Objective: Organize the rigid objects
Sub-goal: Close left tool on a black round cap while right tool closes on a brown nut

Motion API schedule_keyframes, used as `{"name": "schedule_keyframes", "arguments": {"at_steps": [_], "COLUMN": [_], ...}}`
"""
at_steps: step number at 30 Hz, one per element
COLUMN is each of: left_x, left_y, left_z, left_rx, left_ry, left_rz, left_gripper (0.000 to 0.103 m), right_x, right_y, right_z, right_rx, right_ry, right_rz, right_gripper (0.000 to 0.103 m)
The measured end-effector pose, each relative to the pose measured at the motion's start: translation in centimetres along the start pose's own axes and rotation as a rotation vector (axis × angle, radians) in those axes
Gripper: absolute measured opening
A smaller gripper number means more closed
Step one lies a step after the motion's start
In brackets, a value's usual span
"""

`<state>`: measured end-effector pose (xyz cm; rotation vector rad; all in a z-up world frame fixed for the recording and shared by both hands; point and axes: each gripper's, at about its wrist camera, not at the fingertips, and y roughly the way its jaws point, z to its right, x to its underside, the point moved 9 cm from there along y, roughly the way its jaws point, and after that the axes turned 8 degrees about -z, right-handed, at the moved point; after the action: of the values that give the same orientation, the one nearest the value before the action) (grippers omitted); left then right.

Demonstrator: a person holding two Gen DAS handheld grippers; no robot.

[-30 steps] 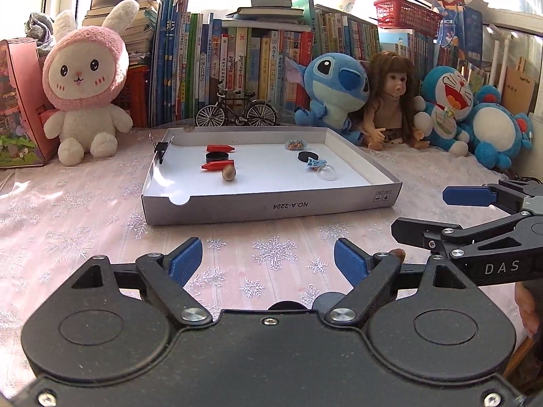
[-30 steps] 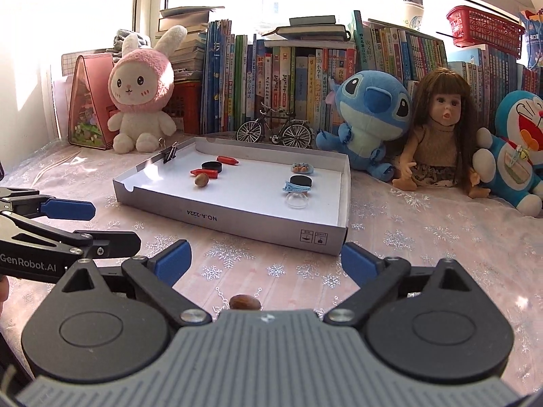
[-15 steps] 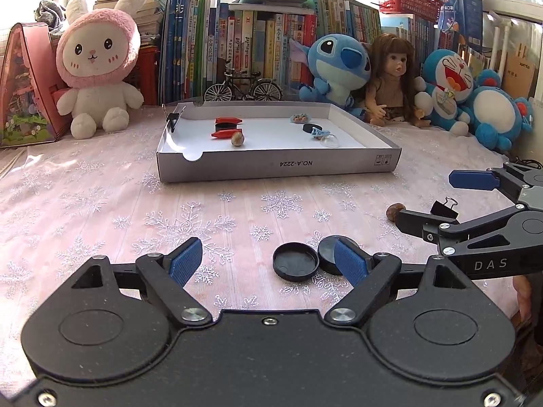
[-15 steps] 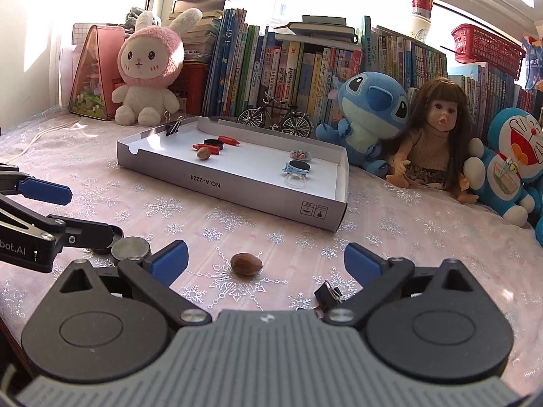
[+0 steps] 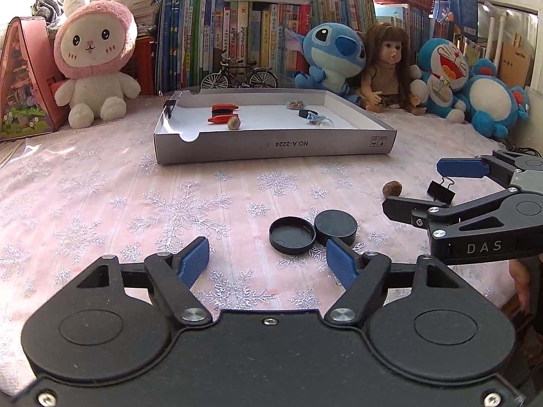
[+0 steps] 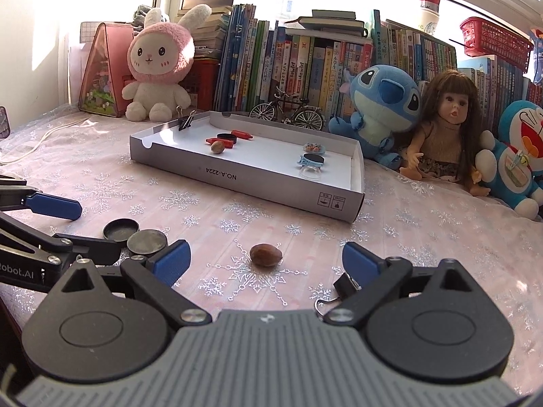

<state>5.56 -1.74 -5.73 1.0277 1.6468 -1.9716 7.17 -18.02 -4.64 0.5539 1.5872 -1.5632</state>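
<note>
Two black caps [image 5: 312, 234] beside nut [image 5: 392, 189]

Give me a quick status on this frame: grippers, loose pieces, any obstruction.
Left gripper closing, nothing between pads; two black caps just ahead. Right gripper open, nut between fingers, untouched. Binder clip beside right finger. Path to tray clear.

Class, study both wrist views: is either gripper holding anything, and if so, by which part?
Nothing is held. The left gripper is closing with bare cloth between its jaws, short of the two black caps. The right gripper is open, the nut lying untouched between its fingers.
</note>
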Motion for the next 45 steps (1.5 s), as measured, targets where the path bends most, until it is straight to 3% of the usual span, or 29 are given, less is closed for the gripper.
{"name": "schedule_keyframes", "arguments": {"at_steps": [10,23,32,42,45], "left_x": [0.0,-0.4,-0.6,-1.1,-1.1], "left_y": [0.1,0.4,0.7,1.6,1.7], "left_z": [0.4,0.8,1.1,1.1,1.3], "left_rx": [-0.003,0.006,-0.001,-0.012,-0.016], "left_ry": [0.018,0.024,0.036,0.026,0.032], "left_rz": [0.011,0.018,0.019,0.018,0.022], "left_gripper": [0.057,0.038,0.036,0.036,0.030], "right_x": [0.1,0.4,0.8,0.4,0.4], "right_y": [0.2,0.9,1.2,1.8,2.2], "right_z": [-0.5,-0.2,-0.1,0.1,0.1], "right_rx": [-0.031,-0.053,-0.056,-0.055,-0.057], "right_ry": [0.010,0.054,0.061,0.087,0.103], "right_rz": [-0.001,-0.024,-0.035,-0.051,-0.063], "right_gripper": [0.092,0.073,0.071,0.059,0.055]}}
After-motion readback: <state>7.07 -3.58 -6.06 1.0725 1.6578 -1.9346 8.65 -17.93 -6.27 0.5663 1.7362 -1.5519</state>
